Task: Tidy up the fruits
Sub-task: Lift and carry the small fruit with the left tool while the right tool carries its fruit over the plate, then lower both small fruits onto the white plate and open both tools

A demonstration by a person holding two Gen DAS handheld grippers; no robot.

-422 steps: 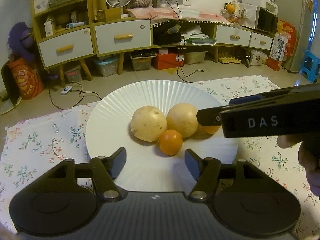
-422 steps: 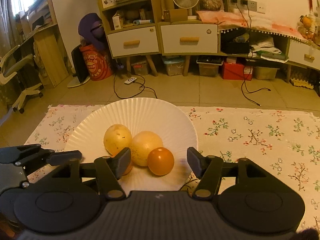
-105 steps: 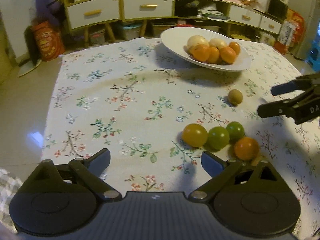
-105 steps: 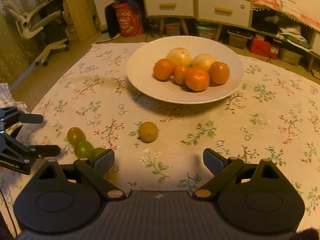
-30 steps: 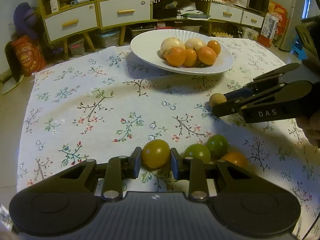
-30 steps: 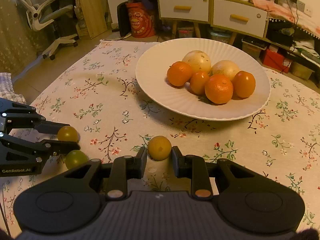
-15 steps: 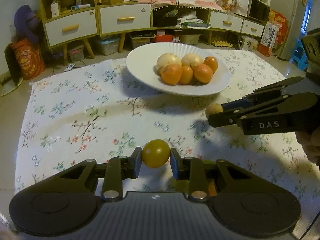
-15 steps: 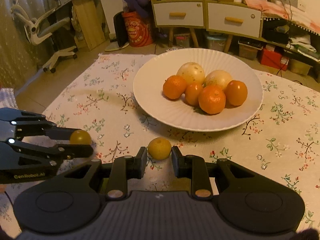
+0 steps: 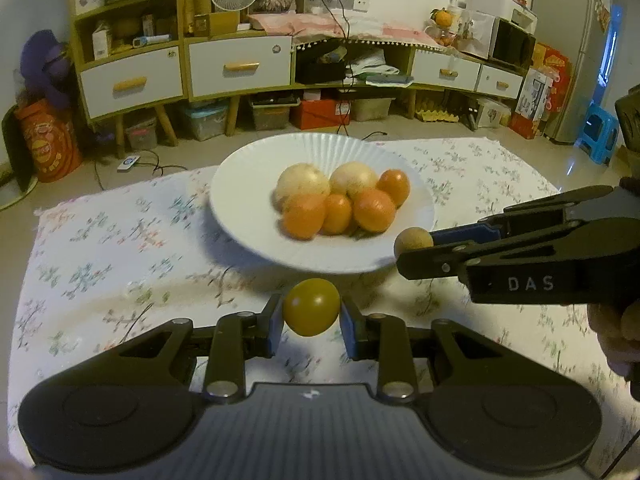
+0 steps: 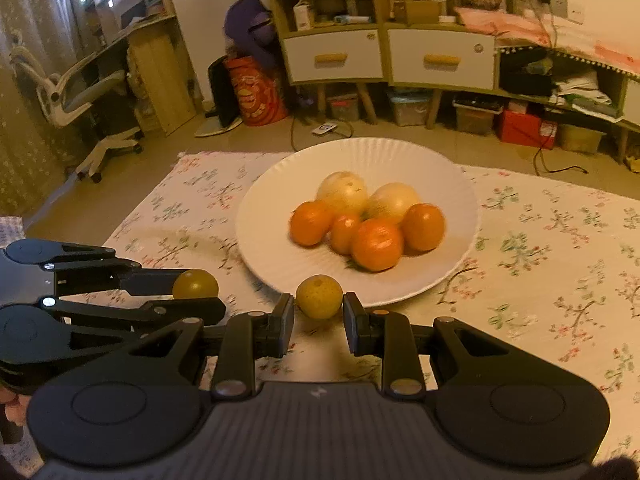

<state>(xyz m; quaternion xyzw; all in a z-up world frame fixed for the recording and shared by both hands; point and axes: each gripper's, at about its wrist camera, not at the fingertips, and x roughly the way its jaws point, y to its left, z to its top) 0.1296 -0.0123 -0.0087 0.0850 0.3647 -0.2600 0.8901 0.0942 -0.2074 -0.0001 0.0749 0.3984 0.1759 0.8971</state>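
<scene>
My left gripper [image 9: 311, 312] is shut on a yellow-green round fruit [image 9: 311, 306] and holds it in the air just short of the white plate [image 9: 248, 172]. My right gripper [image 10: 319, 312] is shut on a small tan-yellow fruit [image 10: 319, 296], also lifted at the plate's near rim [image 10: 260, 208]. The plate holds several oranges [image 10: 376, 243] and two pale round fruits [image 10: 345, 191]. In the left wrist view the right gripper [image 9: 408, 249] comes in from the right with its fruit [image 9: 413, 241]. In the right wrist view the left gripper [image 10: 188, 296] shows at left with its fruit [image 10: 195, 283].
A floral tablecloth [image 9: 100, 240] covers the table. Beyond the table are the floor, a long low cabinet with drawers [image 9: 240, 66], storage boxes [image 9: 320, 112], an office chair [image 10: 80, 96] and a blue stool [image 9: 598, 132].
Both grippers have moved forward and up towards the plate, each still holding its fruit. The remaining loose fruits on the cloth have dropped out of view.
</scene>
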